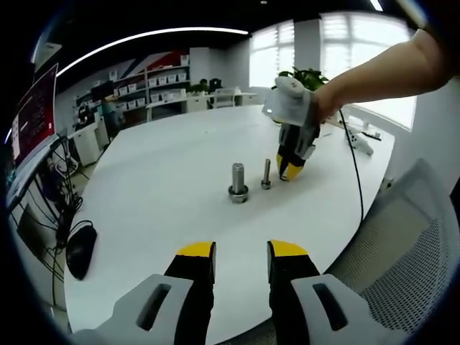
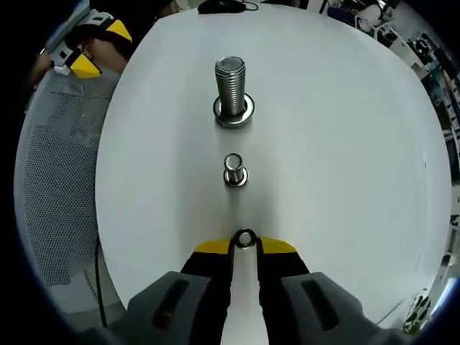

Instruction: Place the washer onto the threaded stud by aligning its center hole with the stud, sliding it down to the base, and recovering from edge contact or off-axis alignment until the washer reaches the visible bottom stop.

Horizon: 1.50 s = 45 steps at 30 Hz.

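Big stud: I see it upright on the tabletop, a ring at its base.
Small stud: upright, between big stud and my right gripper.
Washer: between the right fingers, just before the small stud.
Left gripper: near tabletop edge, well apart from both studs.
Chair: beside the tabletop.

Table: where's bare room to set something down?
Free: the white table between the large stud and the mouse, and beyond both studs. Crowded: around the small stud, where the right tongs hold a washer.
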Motion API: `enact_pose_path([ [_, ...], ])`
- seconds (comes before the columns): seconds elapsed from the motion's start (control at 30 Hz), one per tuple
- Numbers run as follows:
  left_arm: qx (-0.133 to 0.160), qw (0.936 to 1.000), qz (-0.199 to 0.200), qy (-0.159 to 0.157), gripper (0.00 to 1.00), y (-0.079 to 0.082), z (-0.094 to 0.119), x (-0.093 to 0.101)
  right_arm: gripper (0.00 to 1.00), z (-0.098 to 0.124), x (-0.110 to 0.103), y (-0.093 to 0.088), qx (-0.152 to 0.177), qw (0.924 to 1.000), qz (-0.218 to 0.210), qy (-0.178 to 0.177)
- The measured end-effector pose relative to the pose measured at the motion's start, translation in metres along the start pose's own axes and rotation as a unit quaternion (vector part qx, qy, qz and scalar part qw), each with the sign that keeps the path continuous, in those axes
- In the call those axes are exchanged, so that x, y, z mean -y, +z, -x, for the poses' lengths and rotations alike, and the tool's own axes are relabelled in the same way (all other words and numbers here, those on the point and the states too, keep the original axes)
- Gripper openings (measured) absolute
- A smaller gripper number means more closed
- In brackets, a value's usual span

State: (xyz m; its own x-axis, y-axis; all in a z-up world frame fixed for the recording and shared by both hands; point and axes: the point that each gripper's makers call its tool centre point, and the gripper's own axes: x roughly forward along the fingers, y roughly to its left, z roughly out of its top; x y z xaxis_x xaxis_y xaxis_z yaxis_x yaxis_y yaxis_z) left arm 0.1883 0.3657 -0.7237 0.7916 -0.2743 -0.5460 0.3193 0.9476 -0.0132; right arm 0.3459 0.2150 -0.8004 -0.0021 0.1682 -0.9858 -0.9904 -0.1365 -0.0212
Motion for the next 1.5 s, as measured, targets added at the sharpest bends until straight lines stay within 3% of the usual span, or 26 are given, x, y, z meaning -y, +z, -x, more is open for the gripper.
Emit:
enact_pose_path([
  [0.4,-0.009,0.9999,-0.008,-0.003,0.26,-0.003,-0.001,0.002,0.15,-0.001,0.000,0.000,-0.034,0.9993,-0.016,0.000],
  [0.73,-0.010,0.9999,-0.007,0.000,0.26,-0.003,-0.001,0.001,0.15,0.000,0.000,0.000,-0.030,0.9990,-0.034,-0.003],
  [1.1,-0.006,1.0000,-0.003,0.001,0.26,-0.002,0.000,0.000,0.15,0.005,0.001,-0.005,-0.007,0.9988,-0.043,-0.024],
  [1.2,-0.005,1.0000,-0.004,0.000,0.26,-0.002,0.000,0.000,0.15,0.017,0.003,0.005,0.026,0.9972,-0.064,-0.027],
  [1.5,-0.004,1.0000,-0.006,-0.002,0.26,-0.001,-0.001,0.001,0.14,0.043,-0.002,0.019,0.063,0.9952,-0.067,-0.032],
])
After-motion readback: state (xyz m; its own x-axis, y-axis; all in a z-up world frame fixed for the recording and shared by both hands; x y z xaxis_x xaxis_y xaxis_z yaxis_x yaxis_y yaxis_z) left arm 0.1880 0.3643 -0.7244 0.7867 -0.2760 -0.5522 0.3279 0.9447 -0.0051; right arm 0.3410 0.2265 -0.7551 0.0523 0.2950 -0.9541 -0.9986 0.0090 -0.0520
